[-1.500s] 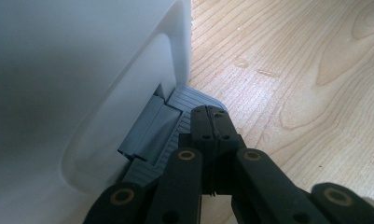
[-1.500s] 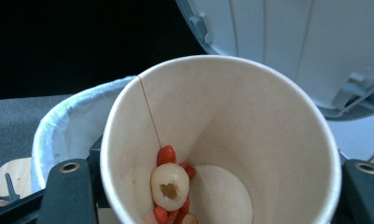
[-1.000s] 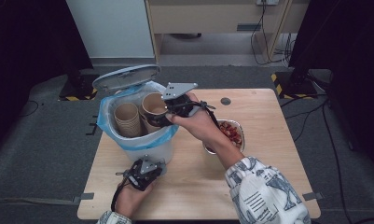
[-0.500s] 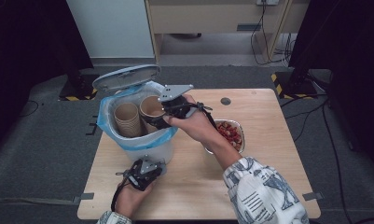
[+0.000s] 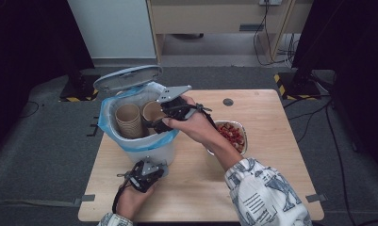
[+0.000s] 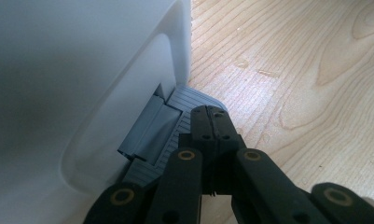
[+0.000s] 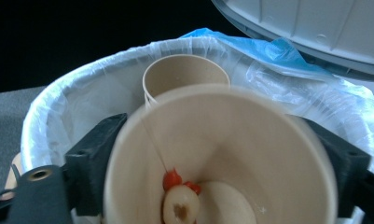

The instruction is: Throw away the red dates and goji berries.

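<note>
A white pedal bin (image 5: 139, 146) with a blue liner stands on the wooden table (image 5: 271, 165), its lid (image 5: 127, 77) raised. My left gripper (image 5: 149, 168) is shut, and its tips (image 6: 214, 116) rest on the bin's grey pedal (image 6: 170, 135). My right gripper (image 5: 164, 121) reaches over the bin's mouth with a paper cup (image 5: 152, 112) between its jaws. Its jaws (image 7: 220, 161) have just been opening. The cup (image 7: 222, 140) is blurred between them and holds red and pale food scraps (image 7: 180, 203). A stack of paper cups (image 5: 128, 121) stands inside the bin (image 7: 72, 121).
A clear bowl (image 5: 243, 128) of red food pieces sits on the table to the right of the bin, under the right forearm. A dark round hole (image 5: 228, 101) marks the table's far side. The floor around the table is grey carpet.
The right hand and the cup have shifted only slightly over the bin. The left hand has stayed at the bin's base and the lid is still up.
</note>
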`<action>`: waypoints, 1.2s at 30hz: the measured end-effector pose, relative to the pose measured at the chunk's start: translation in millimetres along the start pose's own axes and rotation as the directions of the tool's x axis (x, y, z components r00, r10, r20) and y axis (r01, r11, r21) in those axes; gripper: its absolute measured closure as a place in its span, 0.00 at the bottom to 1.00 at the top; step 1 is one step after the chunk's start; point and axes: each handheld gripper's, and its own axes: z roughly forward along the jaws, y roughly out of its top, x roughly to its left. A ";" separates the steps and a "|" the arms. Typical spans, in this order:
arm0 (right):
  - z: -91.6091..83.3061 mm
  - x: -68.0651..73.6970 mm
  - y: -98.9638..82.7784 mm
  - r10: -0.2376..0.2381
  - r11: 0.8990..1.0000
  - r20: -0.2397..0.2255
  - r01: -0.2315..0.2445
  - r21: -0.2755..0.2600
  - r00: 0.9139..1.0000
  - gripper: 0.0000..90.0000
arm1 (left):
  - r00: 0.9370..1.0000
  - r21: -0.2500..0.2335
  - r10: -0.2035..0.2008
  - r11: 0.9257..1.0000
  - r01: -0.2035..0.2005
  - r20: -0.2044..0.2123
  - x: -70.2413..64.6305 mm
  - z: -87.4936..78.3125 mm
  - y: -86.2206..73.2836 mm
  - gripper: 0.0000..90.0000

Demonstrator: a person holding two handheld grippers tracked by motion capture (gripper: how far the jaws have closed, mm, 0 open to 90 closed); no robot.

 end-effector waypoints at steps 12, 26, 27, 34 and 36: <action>-5.3 -1.6 4.4 0.030 0.998 0.013 -0.029 -0.049 0.999 0.11 | 1.000 0.000 0.000 1.000 0.000 0.000 0.0 0.0 0.0 1.00; -19.4 -4.3 6.2 -0.011 0.996 0.040 0.015 -0.085 0.999 0.31 | 1.000 0.000 0.000 1.000 0.000 0.000 -0.1 0.0 0.1 1.00; -20.5 -4.9 6.1 -0.011 0.996 0.038 0.014 -0.088 0.999 0.31 | 1.000 0.000 0.000 1.000 0.000 0.000 -0.1 0.0 0.0 1.00; -26.3 -6.8 5.8 -0.016 0.996 0.045 0.020 -0.085 0.999 0.32 | 1.000 -0.002 0.000 1.000 0.000 0.000 0.0 0.2 0.0 1.00; -28.4 -7.6 5.9 -0.015 0.996 0.050 0.019 -0.086 0.999 0.30 | 1.000 -0.002 0.000 1.000 0.000 0.000 0.0 0.2 0.0 1.00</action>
